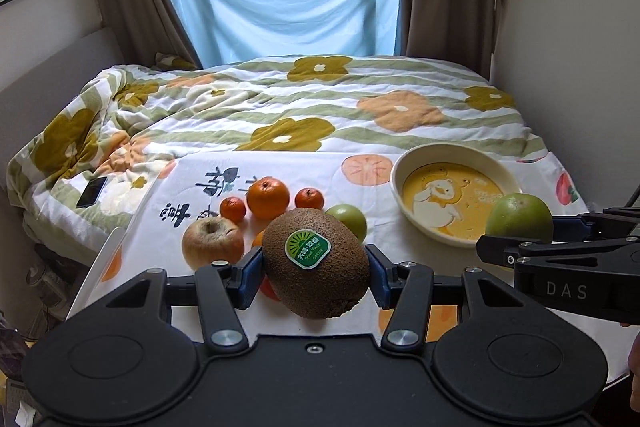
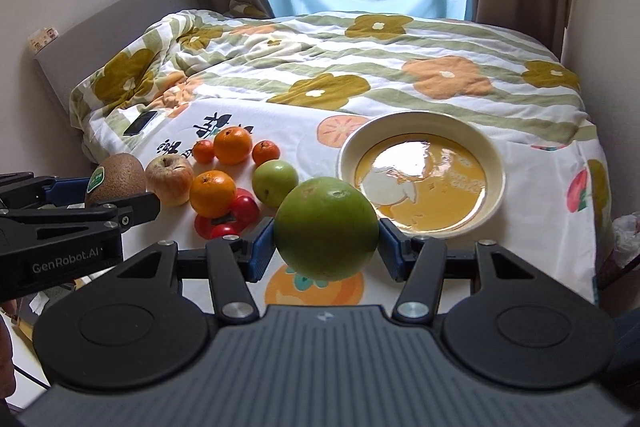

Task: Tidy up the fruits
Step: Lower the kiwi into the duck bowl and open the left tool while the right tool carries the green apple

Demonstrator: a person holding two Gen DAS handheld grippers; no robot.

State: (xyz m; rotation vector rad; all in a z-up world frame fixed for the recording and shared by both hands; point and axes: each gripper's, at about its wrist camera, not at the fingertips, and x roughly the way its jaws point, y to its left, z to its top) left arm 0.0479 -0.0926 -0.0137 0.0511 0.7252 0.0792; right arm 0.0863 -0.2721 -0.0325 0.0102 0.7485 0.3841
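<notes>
gripping a kiwi [image 1: 316,273] in our left gripper [image 1: 316,277] and a green citrus [image 2: 326,227] in our right gripper [image 2: 326,241], we hang above the cloth, the bowl [image 2: 420,131] open just beyond, near the table's right edge.

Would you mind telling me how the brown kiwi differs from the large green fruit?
The fuzzy brown oval kiwi carries a green sticker; the smooth round large green fruit has none. The kiwi sits in the left claw, the green fruit in the right claw. Both are gripped and lifted clear of the cloth.
</notes>
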